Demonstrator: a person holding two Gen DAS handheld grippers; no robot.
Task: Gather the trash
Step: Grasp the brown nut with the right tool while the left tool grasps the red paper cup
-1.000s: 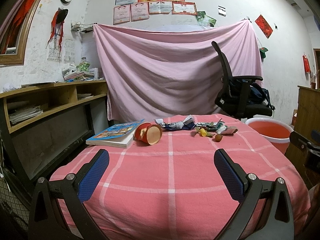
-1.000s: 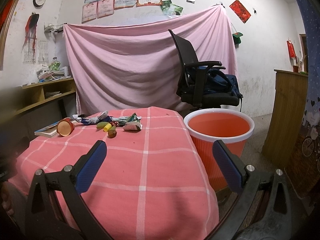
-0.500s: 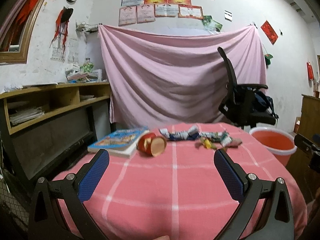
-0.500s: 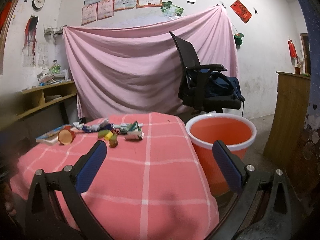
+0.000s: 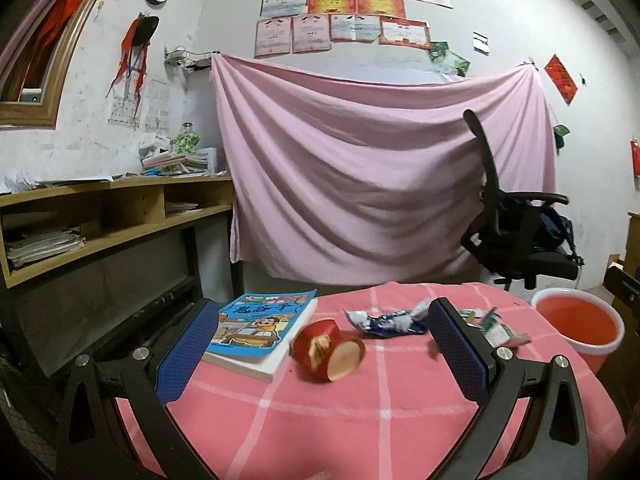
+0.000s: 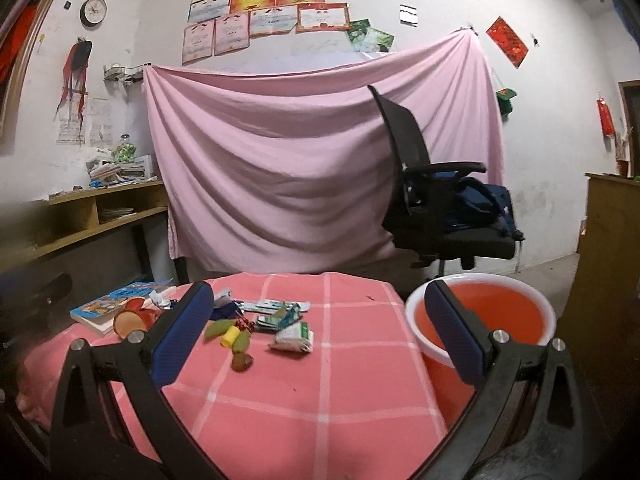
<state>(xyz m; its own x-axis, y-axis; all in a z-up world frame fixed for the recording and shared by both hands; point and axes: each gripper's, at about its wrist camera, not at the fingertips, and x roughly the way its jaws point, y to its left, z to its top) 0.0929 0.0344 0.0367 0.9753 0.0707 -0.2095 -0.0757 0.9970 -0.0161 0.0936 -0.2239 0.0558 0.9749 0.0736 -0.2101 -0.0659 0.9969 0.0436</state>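
Trash lies in a row at the far side of the pink checked tablecloth [image 6: 320,400]: a crumpled blue-white wrapper [image 5: 390,320], a white-green packet [image 6: 294,336], green and yellow scraps [image 6: 232,334] and flat wrappers [image 6: 276,306]. A red paper cup [image 5: 328,350] lies on its side beside a book [image 5: 260,326]. An orange bucket [image 6: 500,316] with a white rim stands right of the table. My left gripper [image 5: 324,348] is open, with the cup seen between its blue pads. My right gripper [image 6: 320,328] is open over the table, holding nothing.
A black office chair [image 6: 432,188] with a blue bag stands behind the bucket, before a hanging pink sheet [image 6: 320,160]. Wooden shelves [image 5: 100,216] with papers run along the left wall. A wooden cabinet [image 6: 612,240] stands at the right.
Both grippers have moved forward toward the far side of the table, so the cup, book and trash loom larger. Both stay open and empty.
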